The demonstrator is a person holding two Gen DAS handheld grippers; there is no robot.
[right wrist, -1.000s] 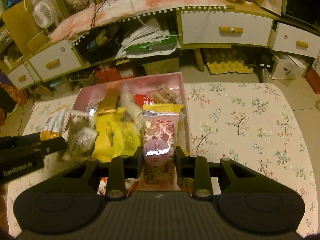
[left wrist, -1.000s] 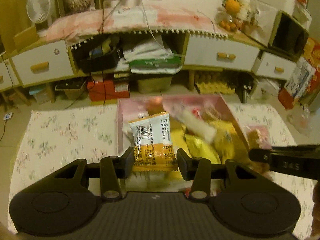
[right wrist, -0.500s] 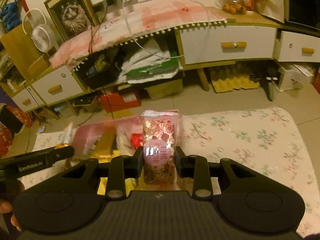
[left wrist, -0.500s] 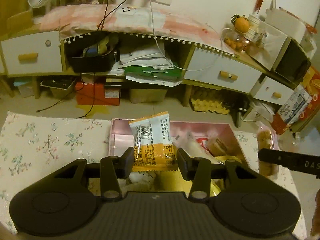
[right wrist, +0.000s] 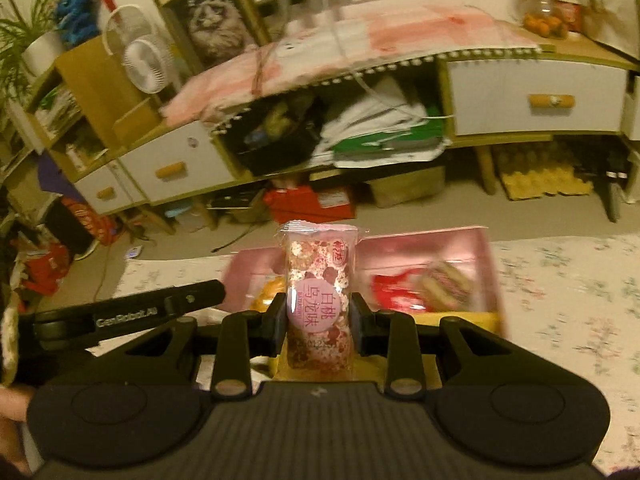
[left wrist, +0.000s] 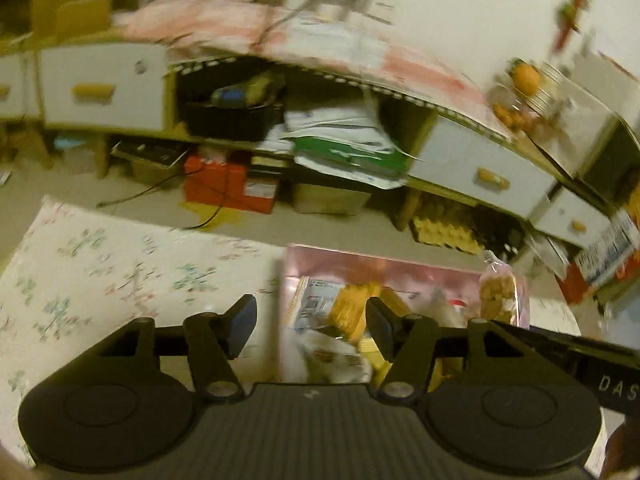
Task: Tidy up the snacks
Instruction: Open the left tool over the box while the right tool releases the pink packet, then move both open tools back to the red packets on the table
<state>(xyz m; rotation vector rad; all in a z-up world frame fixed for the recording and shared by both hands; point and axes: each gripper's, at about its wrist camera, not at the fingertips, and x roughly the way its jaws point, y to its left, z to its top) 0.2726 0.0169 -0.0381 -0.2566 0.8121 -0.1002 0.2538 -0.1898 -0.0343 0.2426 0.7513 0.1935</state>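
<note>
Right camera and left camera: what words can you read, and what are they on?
"白桃乌龙味": pink snack packet gripped in the right tongs.
"GenRobot.AI": left tongs side.
"DAS": cut-off lettering, right tongs' arm.
Packet's red logo and bottom numbers, box snacks: too blurred.

My black right gripper (right wrist: 318, 316) pinches a clear-wrapped pink snack speckled red and white (right wrist: 319, 292). My black left gripper (left wrist: 311, 326) has blue pads (left wrist: 243, 318). The shallow box (right wrist: 424, 246) is pink; the tablecloth (left wrist: 100, 276) is white with small flower sprigs.

Left hand-held gripper (left wrist: 311, 326) spread wide; right hand-held gripper (right wrist: 319, 322) clamped.
</note>
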